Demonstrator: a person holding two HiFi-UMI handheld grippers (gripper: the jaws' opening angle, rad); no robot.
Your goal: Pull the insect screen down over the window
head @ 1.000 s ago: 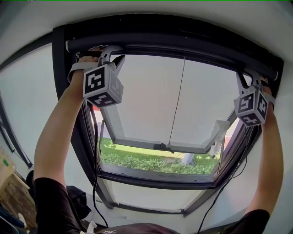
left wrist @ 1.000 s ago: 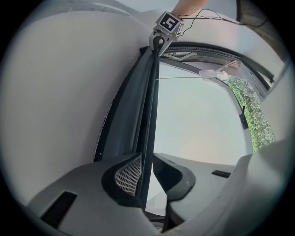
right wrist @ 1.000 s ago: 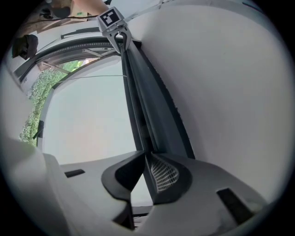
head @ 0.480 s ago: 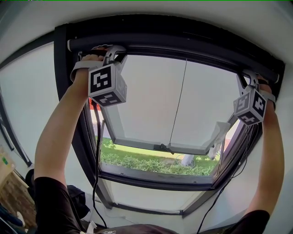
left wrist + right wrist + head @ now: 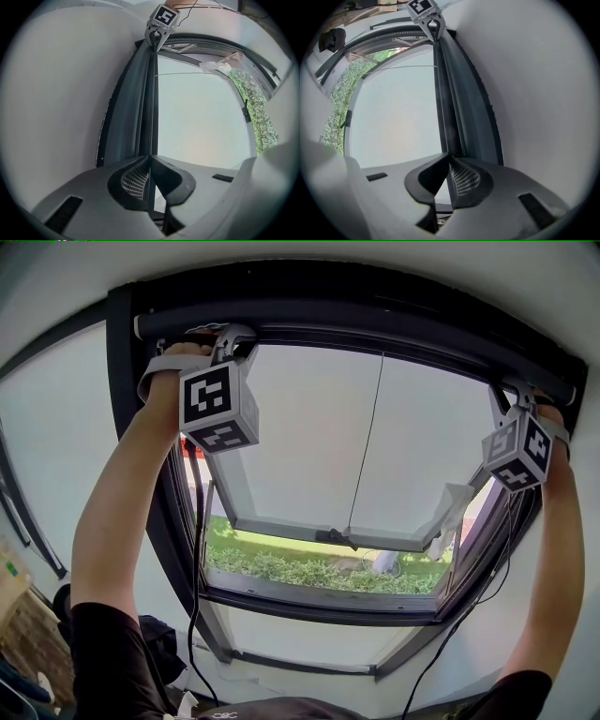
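The insect screen's dark pull bar (image 5: 375,326) lies rolled up along the top of the roof window frame. My left gripper (image 5: 234,336) reaches up to its left end, my right gripper (image 5: 514,390) to its right end. In the left gripper view the left gripper (image 5: 150,157) has just been closing, and its pads now pinch the bar's thin lip (image 5: 149,93). The right gripper (image 5: 449,157) has also been closing and nips the same lip (image 5: 443,93). Each gripper view shows the other gripper at the bar's far end: the right gripper (image 5: 156,40) and the left gripper (image 5: 432,21).
The window sash (image 5: 281,526) is tilted open with a handle (image 5: 335,537) at its lower rail; grass (image 5: 309,570) shows outside. A thin cord (image 5: 367,427) hangs down the middle. A white scrap (image 5: 452,507) sits at the right. Black cables (image 5: 194,549) hang by the left frame.
Both hands stay at the top of the frame. The left gripper's cube has rolled slightly and its jaws have drawn in on the bar's lip. The bar has not come down.
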